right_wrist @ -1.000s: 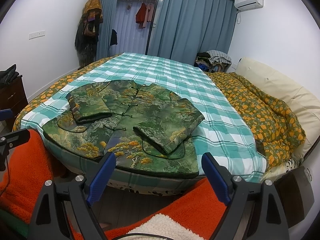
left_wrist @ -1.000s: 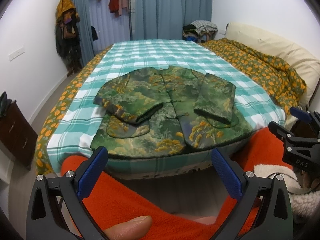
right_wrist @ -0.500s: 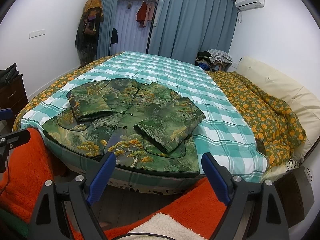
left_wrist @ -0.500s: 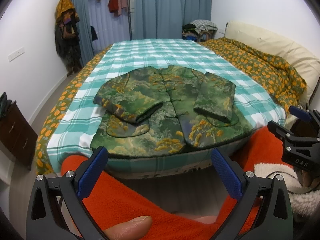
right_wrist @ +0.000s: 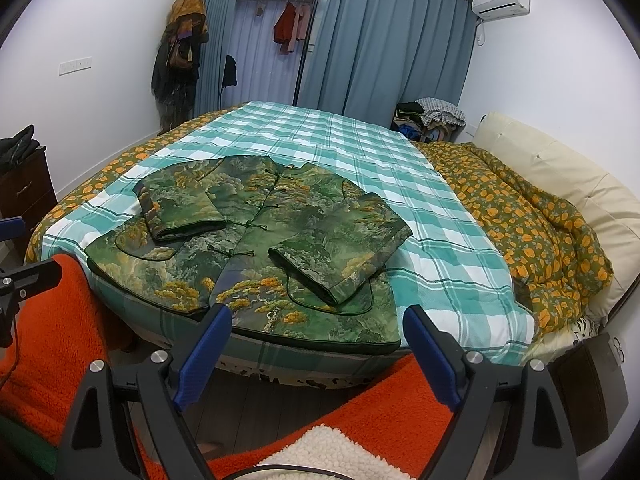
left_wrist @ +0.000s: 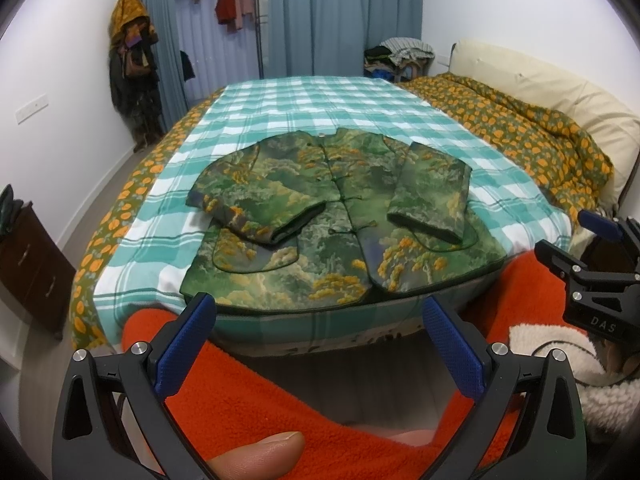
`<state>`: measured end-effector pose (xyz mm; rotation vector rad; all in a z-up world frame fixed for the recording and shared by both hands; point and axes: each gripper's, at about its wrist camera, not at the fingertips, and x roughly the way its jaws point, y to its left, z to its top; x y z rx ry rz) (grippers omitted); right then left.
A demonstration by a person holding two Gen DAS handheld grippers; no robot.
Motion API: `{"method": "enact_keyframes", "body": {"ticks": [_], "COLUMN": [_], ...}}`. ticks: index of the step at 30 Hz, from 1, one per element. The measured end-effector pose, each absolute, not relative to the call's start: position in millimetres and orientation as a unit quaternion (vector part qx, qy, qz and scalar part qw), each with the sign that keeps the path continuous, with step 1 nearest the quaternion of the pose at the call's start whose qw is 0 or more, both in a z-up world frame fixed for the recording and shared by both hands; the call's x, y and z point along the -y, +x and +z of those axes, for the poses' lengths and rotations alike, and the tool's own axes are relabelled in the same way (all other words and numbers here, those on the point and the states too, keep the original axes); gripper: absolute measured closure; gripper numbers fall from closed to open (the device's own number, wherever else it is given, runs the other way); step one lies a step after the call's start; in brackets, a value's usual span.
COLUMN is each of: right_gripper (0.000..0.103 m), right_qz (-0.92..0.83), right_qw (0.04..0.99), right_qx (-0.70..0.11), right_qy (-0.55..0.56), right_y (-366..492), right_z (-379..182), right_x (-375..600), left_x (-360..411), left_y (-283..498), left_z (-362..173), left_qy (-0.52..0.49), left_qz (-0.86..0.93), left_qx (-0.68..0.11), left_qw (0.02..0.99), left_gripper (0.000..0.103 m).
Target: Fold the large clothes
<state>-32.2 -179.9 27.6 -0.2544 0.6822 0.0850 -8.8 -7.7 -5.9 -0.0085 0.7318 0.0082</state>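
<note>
Left wrist view: the left tongs (left_wrist: 318, 342) are spread wide and hold nothing, short of the jacket's hem; the right tongs (right_wrist: 316, 354) are likewise spread and empty. The jacket (left_wrist: 340, 224) lies flat, buttoned front up, on the checked bed sheet (left_wrist: 320, 104), its hem at the near bed edge. Both sleeves are already folded in across its front; folding the body seems still to come. It looks padded, green with orange foliage
</note>
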Motion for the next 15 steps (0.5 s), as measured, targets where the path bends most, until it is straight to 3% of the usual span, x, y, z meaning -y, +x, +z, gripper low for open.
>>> {"method": "enact_keyframes", "body": {"ticks": [15], "right_gripper": [0.014], "right_qz": [0.042], "right_qw": [0.933], "right_qx": [-0.335], "right_qy": [-0.125], "right_y": [-31.7], "right_z": [25.2], "right_x": [179.1], "left_x": [10.8], "left_y": [-7.1], "left_z": [-6.4], "left_qy": [-0.004], "left_qz": [0.005], "left_qx": [-0.358], "left_qw": [0.934], "left_gripper": [0.000]}}
